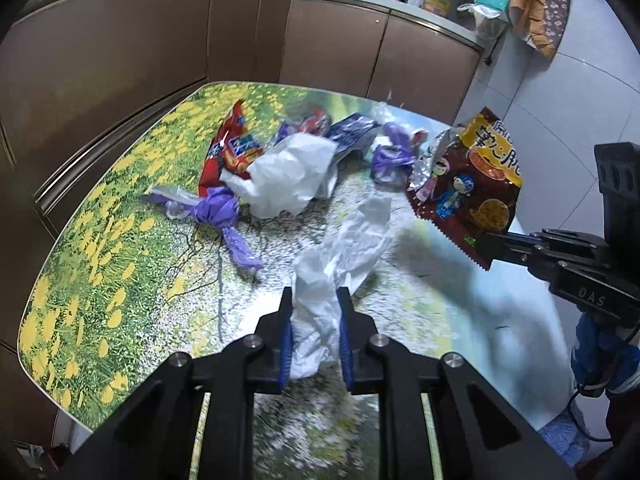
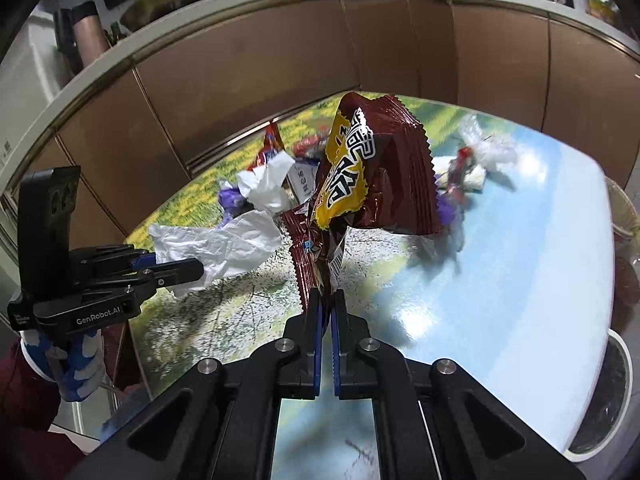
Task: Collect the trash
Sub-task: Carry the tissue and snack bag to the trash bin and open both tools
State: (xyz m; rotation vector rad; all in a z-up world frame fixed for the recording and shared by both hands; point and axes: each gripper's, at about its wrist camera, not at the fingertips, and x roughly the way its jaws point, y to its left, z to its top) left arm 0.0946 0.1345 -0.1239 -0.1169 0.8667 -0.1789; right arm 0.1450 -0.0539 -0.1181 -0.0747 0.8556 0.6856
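My left gripper (image 1: 314, 298) is shut on a crumpled white plastic bag (image 1: 344, 240), which trails from the jaws toward the table (image 1: 100, 248). From the right wrist view the same left gripper (image 2: 198, 270) pinches that white bag (image 2: 224, 246). My right gripper (image 2: 329, 298) is shut on the lower edge of a dark red and yellow snack wrapper (image 2: 376, 184), lifted off the table. In the left wrist view the right gripper (image 1: 486, 246) holds that wrapper (image 1: 468, 184) at the right. More trash lies beyond: purple bags (image 1: 218, 208), a red wrapper (image 1: 230, 148), another white bag (image 1: 288, 176).
The table has a flowery printed top, with brown cabinet doors (image 1: 120, 60) right behind it. A clear bag bundle (image 2: 476, 160) lies at the table's far right. A round bin rim (image 2: 618, 392) shows at the right edge. A gloved hand (image 2: 76, 368) holds the left gripper.
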